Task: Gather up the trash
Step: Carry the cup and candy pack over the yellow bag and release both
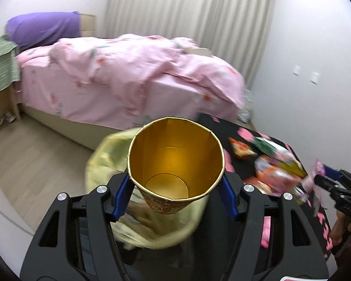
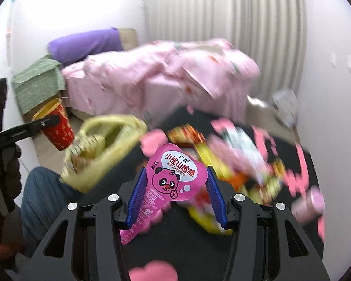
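Left tool (image 1: pixel 175 196) pinches the paper cup (image 1: pixel 175 164); right tool (image 2: pixel 173 196) pinches the pink wrapper (image 2: pixel 173 178). Release each only above the yellow bag (image 1: pixel 105 159).

Black plastic grippers, ribbed blue fingers (image 2: pixel 138 194), silver screws (image 1: pixel 62 197); blue-jeaned leg (image 2: pixel 42 201).

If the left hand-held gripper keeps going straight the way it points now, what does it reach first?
Probably the pink quilt-covered bed. The left hand-held gripper, clamped on the gold-lined red paper cup, points over the yellow-green trash bag below it towards the bed, with open floor between; depth is unclear.
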`<state>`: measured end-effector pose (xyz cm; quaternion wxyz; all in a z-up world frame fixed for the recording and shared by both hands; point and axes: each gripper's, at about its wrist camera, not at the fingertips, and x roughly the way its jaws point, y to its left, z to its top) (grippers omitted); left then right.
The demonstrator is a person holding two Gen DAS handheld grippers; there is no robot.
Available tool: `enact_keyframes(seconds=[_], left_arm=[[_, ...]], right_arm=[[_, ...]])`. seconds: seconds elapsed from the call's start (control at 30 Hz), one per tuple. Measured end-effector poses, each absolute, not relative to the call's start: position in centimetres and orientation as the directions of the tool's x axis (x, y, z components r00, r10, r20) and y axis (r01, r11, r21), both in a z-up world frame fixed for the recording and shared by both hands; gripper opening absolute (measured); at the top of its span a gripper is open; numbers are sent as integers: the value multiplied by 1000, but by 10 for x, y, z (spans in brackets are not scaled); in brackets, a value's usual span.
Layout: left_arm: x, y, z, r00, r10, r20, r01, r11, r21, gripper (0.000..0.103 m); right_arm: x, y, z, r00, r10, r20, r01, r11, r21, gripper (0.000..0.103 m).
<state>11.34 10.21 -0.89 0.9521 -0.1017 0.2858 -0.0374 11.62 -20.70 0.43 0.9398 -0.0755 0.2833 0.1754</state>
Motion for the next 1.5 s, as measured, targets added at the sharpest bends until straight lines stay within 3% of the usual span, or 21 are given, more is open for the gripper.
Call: enact_keyframes(seconds=[0.23,0.37,0.67,0.73,0.83,0.93,1.03,1.13,1.2,1.23,1.27,1.33,1.5], left_arm=[[141,137,-21,816,-110,-567,-34,971,-237,60],[156,136,-34,796,-161,-583,-9,961,-278,60],[214,141,-70,728,-309,-613,18,902,-432,61],[224,140,-83,693,-295,-658,0,912,-410,61],[226,142,-96,658,-156,-737,-76,960,-271,60],[222,151,-106,638,-105,-763,-126,963,-238,60],[216,155,-105,645,-119,-755,-139,953,-269,60],[211,164,-99,671,-191,-717,-134,920,-370,67],[206,169,-92,699,-214,-682,-131,900,-417,89],[203,173,-86,717,-212,-664,-131,895,-426,90],[200,175,-79,732,-199,-652,-134,896,-424,90],[197,176,-68,751,-164,-640,-146,903,-403,90],[188,177,-50,783,-78,-618,-191,914,-357,90]], right_arm=[[192,-121,14,706,457,-541,-559,828,-30,48],[228,-80,-1,643,512,-570,-638,770,-27,48],[289,-78,-34,597,492,-634,-594,802,62,48],[297,-82,-39,582,487,-651,-586,806,80,48],[299,-77,-44,576,483,-660,-609,792,49,48],[305,-68,-48,553,507,-662,-628,775,69,48],[308,-57,-49,533,539,-652,-652,753,91,48],[307,-47,-49,513,567,-644,-677,729,103,49],[308,-42,-50,479,595,-645,-693,707,138,49],[308,-40,-52,448,618,-646,-705,688,169,50],[308,-39,-52,438,622,-649,-708,684,179,58],[304,-39,-52,455,610,-649,-699,696,164,65],[291,-51,-42,494,576,-652,-677,725,127,67]])
